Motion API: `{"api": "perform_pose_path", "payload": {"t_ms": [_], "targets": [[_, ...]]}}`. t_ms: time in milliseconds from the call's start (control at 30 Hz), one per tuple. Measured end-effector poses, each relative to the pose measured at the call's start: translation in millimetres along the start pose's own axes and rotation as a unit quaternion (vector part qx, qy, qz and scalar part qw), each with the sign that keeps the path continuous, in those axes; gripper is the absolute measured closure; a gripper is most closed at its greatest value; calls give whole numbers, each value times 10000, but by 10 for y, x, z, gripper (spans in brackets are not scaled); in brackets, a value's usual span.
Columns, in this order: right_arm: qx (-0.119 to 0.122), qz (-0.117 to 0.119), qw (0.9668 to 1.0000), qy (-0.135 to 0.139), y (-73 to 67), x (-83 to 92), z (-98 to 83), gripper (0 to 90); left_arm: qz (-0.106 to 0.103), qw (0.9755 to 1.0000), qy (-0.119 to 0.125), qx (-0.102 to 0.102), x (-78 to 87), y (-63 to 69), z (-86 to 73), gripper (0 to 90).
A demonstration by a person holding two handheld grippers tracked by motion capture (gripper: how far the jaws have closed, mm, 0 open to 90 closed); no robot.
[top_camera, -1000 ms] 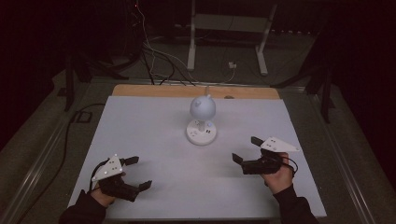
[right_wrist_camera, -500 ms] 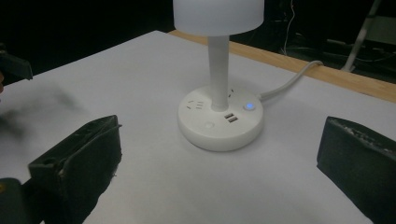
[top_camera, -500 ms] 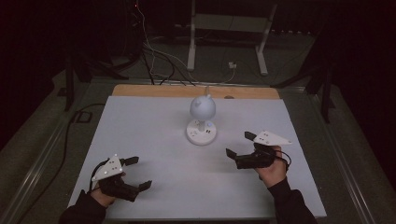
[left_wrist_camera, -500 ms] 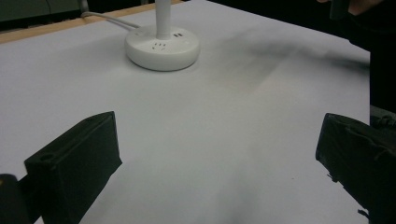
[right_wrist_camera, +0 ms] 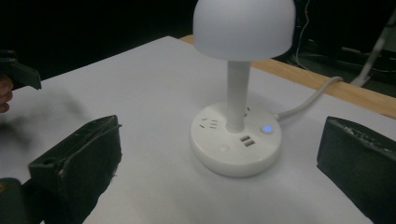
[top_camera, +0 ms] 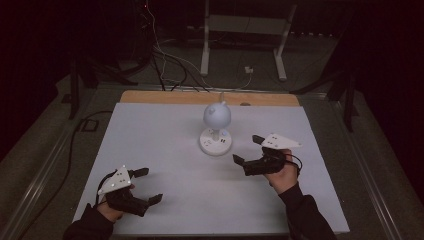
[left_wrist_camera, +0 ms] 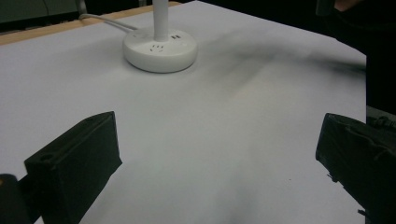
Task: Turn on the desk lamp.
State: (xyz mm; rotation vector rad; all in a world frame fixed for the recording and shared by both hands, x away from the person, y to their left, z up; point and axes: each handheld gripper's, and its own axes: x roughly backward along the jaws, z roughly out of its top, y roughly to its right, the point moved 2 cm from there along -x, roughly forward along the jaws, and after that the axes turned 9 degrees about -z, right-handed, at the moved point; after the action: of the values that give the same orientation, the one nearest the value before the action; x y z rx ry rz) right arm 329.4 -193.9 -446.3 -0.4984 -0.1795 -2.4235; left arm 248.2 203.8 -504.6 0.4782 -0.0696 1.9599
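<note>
This looks like a dim lab or recording room. A white work table (top_camera: 165, 150) with a wooden back edge (top_camera: 165, 97) stands on a dark floor. Loose cables (top_camera: 165, 55) trail across that floor toward a white metal stand (top_camera: 240, 30) with 2 legs, and the background is black.

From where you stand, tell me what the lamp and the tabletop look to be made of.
The lamp: likely moulded plastic, smooth matte white dome, glossier base with sockets and a lit blue button. The tabletop: a matte pale sheet, perhaps paper or laminate, over a board that looks like wood at the far edge.
</note>
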Motion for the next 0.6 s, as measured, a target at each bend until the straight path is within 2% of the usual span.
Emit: {"api": "perform_pose_path", "payload": {"t_ms": [600], "targets": [[149,169,9996,-154,-153,-370,62,0,-24,10000,9,-1,6,3,2,3]]}}
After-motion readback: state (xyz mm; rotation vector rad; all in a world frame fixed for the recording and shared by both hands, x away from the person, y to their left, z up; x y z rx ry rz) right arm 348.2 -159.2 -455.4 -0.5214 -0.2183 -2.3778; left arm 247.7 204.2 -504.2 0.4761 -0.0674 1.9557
